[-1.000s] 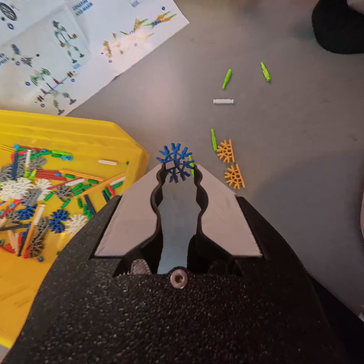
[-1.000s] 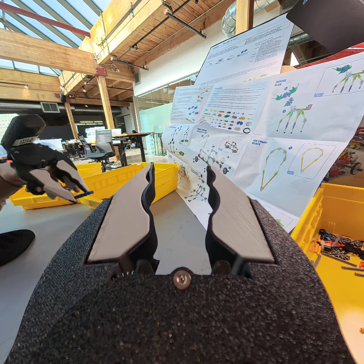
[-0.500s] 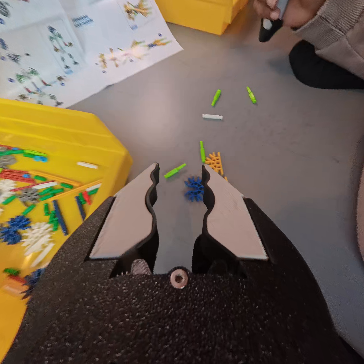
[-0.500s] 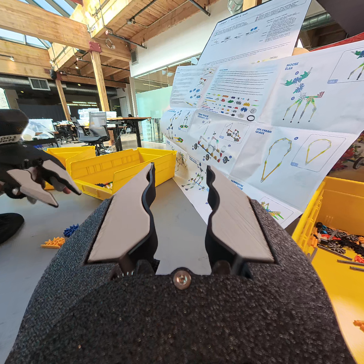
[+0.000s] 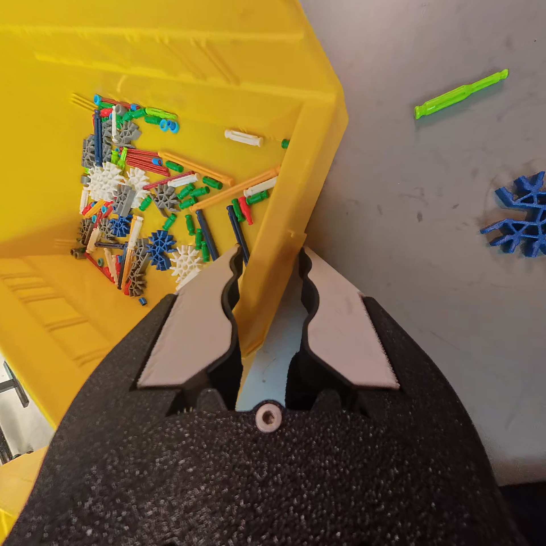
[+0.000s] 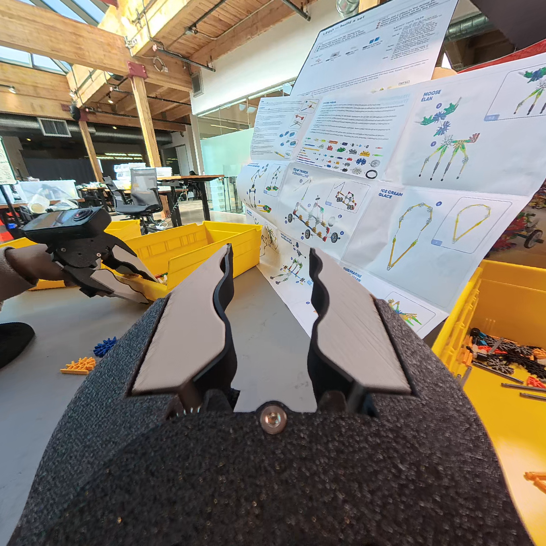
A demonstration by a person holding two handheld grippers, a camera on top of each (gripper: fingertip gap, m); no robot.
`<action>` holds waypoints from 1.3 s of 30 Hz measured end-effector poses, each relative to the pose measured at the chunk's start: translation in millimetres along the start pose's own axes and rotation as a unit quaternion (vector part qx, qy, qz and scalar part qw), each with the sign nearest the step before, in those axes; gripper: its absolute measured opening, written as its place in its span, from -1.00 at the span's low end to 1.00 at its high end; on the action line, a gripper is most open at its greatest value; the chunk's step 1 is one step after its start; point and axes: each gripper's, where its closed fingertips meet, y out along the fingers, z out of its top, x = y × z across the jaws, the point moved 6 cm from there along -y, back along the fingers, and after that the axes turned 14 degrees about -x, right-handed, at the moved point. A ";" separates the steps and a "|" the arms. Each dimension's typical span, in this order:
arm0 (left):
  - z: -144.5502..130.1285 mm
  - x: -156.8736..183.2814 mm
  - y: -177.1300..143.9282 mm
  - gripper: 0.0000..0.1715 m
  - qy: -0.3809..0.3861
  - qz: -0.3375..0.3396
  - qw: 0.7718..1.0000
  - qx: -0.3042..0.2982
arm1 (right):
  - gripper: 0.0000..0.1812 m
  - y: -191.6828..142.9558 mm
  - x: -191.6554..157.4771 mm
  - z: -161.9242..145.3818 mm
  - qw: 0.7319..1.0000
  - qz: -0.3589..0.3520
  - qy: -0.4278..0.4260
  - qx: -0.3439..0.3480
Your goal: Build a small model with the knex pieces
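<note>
My left gripper point(image 5: 269, 254) is open and empty, its jaws straddling the near wall of a yellow bin point(image 5: 298, 189). The bin holds several small construction-toy rods and snowflake connectors point(image 5: 153, 204). A blue snowflake connector point(image 5: 523, 218) and a bright green rod point(image 5: 461, 94) lie on the grey table to the right. My right gripper point(image 6: 269, 251) is open and empty, held above the table and facing a propped instruction sheet point(image 6: 384, 183). The left gripper point(image 6: 139, 285) shows at the left of the right wrist view, tips at the bin edge.
Yellow bins point(image 6: 206, 245) stand behind. Another yellow bin point(image 6: 508, 331) with dark and orange parts is at the right. The blue connector point(image 6: 105, 346) and an orange connector point(image 6: 79, 365) lie on the table at the left, near a dark object point(image 6: 13, 339). About 35 centimeters separates my left fingertips from my right.
My left gripper let go of the blue connector onto the table, then swung left over the yellow bin's wall. My right gripper has barely moved.
</note>
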 end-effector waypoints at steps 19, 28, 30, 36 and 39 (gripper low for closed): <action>5.0 -11.8 5.4 -0.54 -0.063 0.056 0.996 0.024 | -0.46 4.2 -2.6 -4.8 1.000 0.007 -0.001 -0.014; 22.7 2.9 -89.9 -0.49 -0.205 -0.090 0.918 0.326 | -0.45 7.2 1.3 -11.2 1.000 -0.002 0.000 -0.027; 15.1 11.9 -90.5 -0.45 -0.234 -0.105 0.899 0.354 | -0.45 6.8 1.6 -11.1 1.000 -0.004 -0.001 -0.027; 2.3 26.1 -68.1 -0.47 -0.250 -0.130 0.885 0.372 | -0.46 10.1 -1.4 -14.8 0.999 -0.005 -0.015 -0.041; 3.9 22.8 -68.4 -0.47 -0.234 -0.112 0.881 0.395 | -0.47 13.0 -6.2 -17.4 0.998 -0.004 -0.038 -0.054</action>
